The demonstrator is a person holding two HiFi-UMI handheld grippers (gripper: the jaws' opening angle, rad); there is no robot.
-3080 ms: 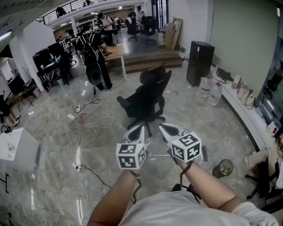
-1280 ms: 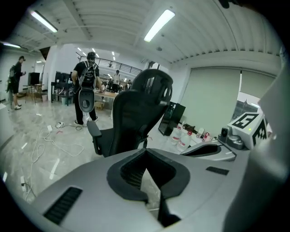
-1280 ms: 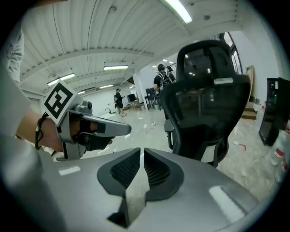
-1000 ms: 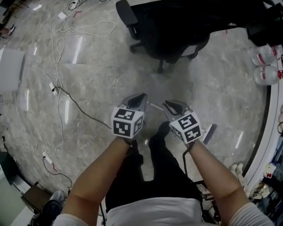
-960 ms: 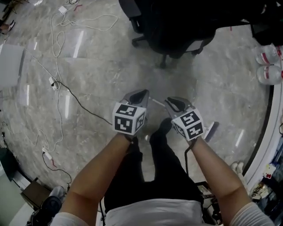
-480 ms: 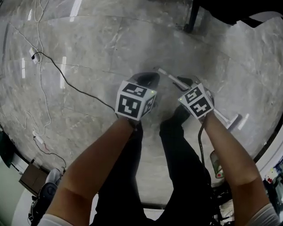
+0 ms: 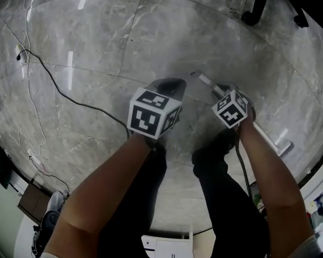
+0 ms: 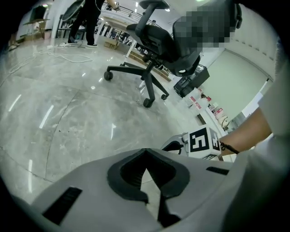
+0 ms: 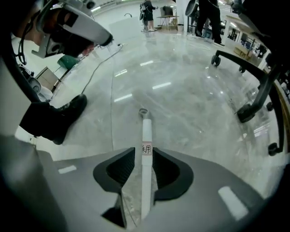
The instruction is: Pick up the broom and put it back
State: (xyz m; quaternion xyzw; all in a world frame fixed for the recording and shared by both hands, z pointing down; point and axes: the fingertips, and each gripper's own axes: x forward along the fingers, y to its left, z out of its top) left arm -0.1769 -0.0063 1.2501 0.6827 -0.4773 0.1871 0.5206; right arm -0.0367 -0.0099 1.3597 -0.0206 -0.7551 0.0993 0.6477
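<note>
The broom lies flat on the grey marble floor; its white handle (image 7: 204, 80) runs from the upper middle down to the right under my right forearm. In the right gripper view the handle (image 9: 146, 131) passes straight between the jaws, its ringed tip pointing away. My right gripper (image 7: 220, 90) points steeply down over it; its jaws are opening and a gap shows beside the handle. My left gripper (image 7: 169, 86) hovers just left of the handle with nothing in it. Seen in the left gripper view, the left gripper (image 8: 145, 152) has its tips together.
A black cable (image 7: 65, 93) snakes over the floor at the left. The person's black shoes (image 7: 217, 146) stand below the grippers. A black office chair (image 8: 158, 41) stands beyond; its castors (image 7: 252, 15) show at the top right. People stand far off.
Both grippers have sunk close to the floor as the person bent down. The right gripper now straddles the broom handle, and its jaws stand wider apart than before.
</note>
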